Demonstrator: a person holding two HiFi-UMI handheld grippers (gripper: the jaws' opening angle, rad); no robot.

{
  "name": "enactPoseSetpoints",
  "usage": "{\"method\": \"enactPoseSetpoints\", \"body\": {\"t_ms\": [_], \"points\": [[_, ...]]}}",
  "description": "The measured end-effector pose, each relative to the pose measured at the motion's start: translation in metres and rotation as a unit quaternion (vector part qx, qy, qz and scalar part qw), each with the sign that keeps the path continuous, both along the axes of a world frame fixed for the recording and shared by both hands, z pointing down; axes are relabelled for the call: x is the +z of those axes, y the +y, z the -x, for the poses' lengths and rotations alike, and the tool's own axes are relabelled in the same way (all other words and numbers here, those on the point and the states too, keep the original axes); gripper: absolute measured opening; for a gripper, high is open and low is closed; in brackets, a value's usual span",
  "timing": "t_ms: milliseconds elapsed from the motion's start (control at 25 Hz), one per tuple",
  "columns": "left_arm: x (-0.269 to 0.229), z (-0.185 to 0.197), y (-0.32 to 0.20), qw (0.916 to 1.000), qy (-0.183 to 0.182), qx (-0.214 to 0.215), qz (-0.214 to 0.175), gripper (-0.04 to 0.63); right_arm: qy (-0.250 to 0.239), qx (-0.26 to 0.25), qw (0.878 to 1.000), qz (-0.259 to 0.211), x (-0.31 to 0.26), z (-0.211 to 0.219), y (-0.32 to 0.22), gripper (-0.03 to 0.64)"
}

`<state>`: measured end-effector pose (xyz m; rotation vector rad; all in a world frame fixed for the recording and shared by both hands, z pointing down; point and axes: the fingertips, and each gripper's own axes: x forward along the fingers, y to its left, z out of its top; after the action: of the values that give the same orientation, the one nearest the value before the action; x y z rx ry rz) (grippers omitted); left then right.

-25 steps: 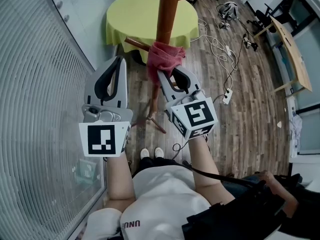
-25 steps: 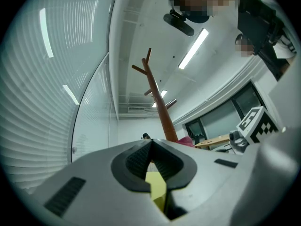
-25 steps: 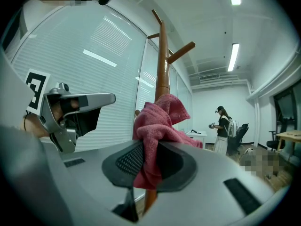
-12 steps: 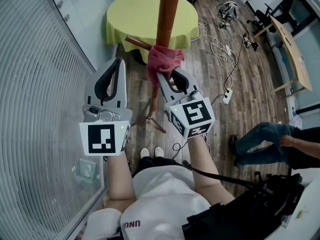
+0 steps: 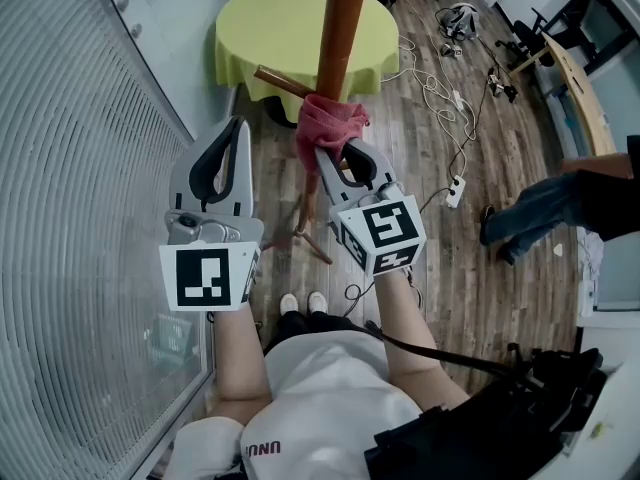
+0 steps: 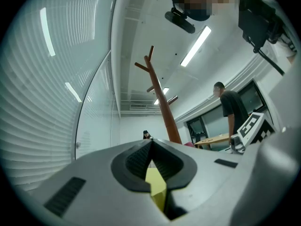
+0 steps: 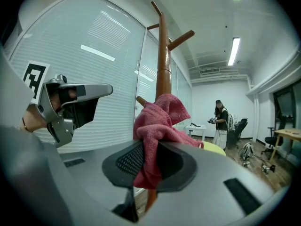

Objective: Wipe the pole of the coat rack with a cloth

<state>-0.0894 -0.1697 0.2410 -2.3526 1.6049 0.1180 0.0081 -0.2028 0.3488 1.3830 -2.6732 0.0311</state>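
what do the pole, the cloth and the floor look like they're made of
Pole: looks like wood, reddish-brown with a smooth, slightly glossy finish, probably varnished.
Cloth: soft pink fabric, nubby pile like terry or microfibre.
Floor: wood-look planks, grey-brown and matte; real wood or laminate, can't tell.

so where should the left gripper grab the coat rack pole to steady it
Probably the bare straight stretch of the pole above the cloth, coming from the left, where the left gripper sits. The shaft is round and upright, so jaws closing level across it should seat. Clear the low peg jutting left, and open the shut jaws first.
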Motion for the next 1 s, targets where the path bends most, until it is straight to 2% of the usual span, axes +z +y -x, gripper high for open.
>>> {"method": "enactPoseSetpoints", "body": {"t_ms": [400, 760, 1000], "points": [[0.002, 0.0, 0.0, 1.0, -0.006, 0.0, -0.006, 0.014, 0.01, -0.002, 1.0, 0.008, 0.01, 0.0, 0.001, 0.074], [0.007, 0.002, 0.0, 0.9998, 0.009, -0.005, 0.016, 0.012, 0.018, -0.003, 1.0, 0.024, 0.022, 0.002, 0.003, 0.075], [0.012, 0.006, 0.002, 0.9999, -0.006, -0.006, 0.006, 0.014, 0.026, -0.004, 0.999, 0.038, 0.037, 0.003, 0.005, 0.074]]}}
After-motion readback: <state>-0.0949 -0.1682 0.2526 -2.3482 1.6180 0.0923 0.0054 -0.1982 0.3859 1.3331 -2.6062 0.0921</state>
